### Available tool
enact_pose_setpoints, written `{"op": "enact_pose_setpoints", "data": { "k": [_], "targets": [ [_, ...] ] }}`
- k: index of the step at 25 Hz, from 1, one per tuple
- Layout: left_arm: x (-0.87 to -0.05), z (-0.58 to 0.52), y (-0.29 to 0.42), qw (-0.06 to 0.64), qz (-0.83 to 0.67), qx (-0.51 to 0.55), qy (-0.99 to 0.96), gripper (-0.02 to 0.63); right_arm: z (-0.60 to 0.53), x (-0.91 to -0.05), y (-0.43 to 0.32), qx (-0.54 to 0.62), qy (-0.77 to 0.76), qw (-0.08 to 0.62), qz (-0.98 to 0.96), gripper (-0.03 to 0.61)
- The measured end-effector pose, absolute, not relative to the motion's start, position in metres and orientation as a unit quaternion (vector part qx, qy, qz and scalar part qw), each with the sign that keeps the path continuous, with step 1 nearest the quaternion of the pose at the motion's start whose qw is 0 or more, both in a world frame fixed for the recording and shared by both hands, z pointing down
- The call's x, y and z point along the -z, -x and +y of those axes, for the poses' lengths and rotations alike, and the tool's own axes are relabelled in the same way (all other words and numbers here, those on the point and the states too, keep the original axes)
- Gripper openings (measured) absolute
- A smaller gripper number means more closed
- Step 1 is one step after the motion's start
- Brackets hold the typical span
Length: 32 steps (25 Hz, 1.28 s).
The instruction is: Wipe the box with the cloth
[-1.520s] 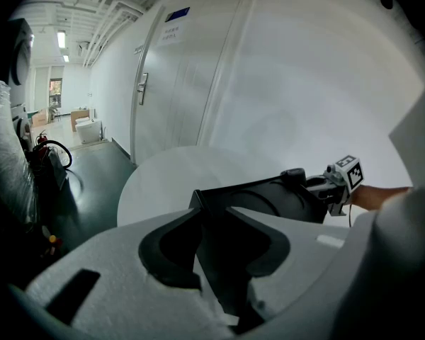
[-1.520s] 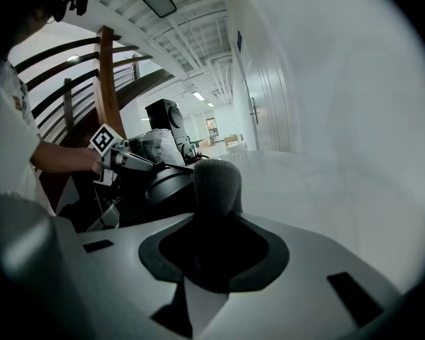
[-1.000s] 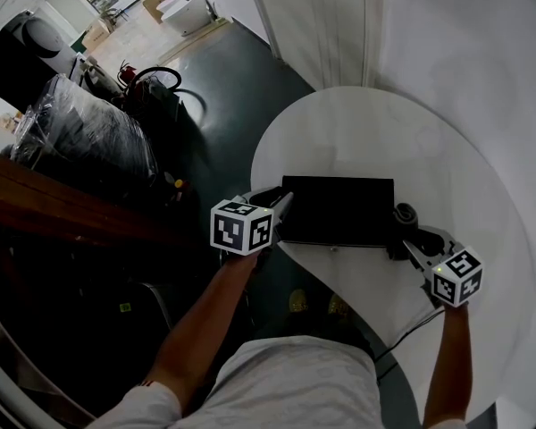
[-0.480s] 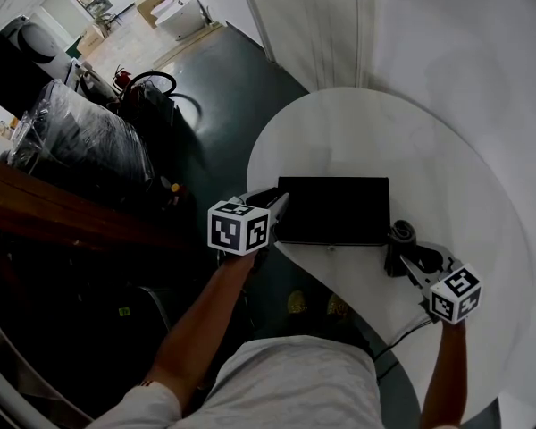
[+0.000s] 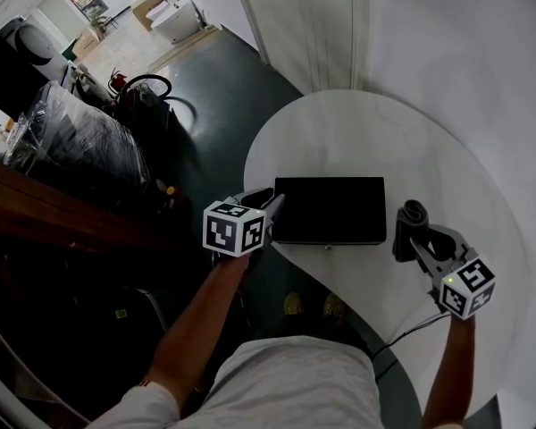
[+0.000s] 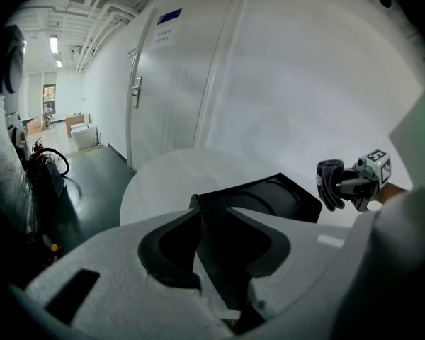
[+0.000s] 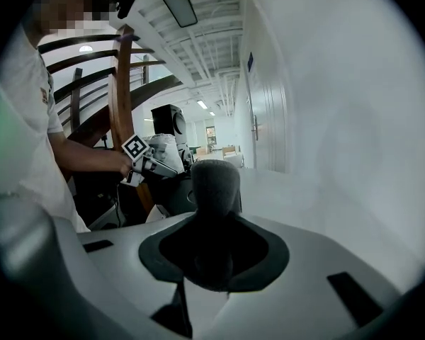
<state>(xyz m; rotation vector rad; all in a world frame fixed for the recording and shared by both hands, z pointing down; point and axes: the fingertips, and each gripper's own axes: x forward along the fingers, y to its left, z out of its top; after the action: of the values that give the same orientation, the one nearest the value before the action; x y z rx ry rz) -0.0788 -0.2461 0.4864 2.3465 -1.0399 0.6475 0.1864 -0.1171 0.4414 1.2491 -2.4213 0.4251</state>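
Note:
A flat black box (image 5: 329, 209) lies on the round white table (image 5: 357, 132). My left gripper (image 5: 272, 206) is shut on the box's left edge, and in the left gripper view the box (image 6: 269, 193) runs back between the jaws of my left gripper (image 6: 212, 214). To the right of the box, my right gripper (image 5: 422, 242) holds a rolled dark cloth (image 5: 409, 224) lifted off the table. The cloth (image 7: 214, 186) stands up from between the jaws of my right gripper (image 7: 212, 257). Across the table, the left gripper view also shows the cloth (image 6: 329, 183).
The table's near edge curves just below the box, with dark floor (image 5: 214, 88) beyond it on the left. A cable (image 5: 402, 333) trails under my right arm. A wooden rail (image 5: 54, 208) and wrapped goods (image 5: 80, 137) stand at the left. A white wall and door are behind the table.
My right gripper has lifted the cloth off the table and drawn slightly away from the box's right end. The left gripper and the box have stayed put.

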Motion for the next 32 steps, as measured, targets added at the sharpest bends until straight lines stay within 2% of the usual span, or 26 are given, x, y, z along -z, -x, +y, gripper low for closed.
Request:
{"op": "enact_pose_setpoints", "data": {
  "k": [13,22,32],
  "targets": [
    [-0.396,-0.236,0.072,0.18,-0.365,-0.136,-0.903,0.112,-0.155,-0.359,-0.141,-0.092,-0.439,0.128,-0.884,0.097],
    [-0.324,-0.207,0.041,0.111,-0.305,-0.031,-0.945,0.078,-0.158,-0.309,-0.093,-0.071,-0.419,0.065,-0.903,0.097],
    [-0.29,-0.181,0.029,0.067,-0.271,0.019,-0.96,0.041,-0.15,-0.282,-0.056,-0.053,-0.398,0.027,-0.915,0.097]
  ]
}}
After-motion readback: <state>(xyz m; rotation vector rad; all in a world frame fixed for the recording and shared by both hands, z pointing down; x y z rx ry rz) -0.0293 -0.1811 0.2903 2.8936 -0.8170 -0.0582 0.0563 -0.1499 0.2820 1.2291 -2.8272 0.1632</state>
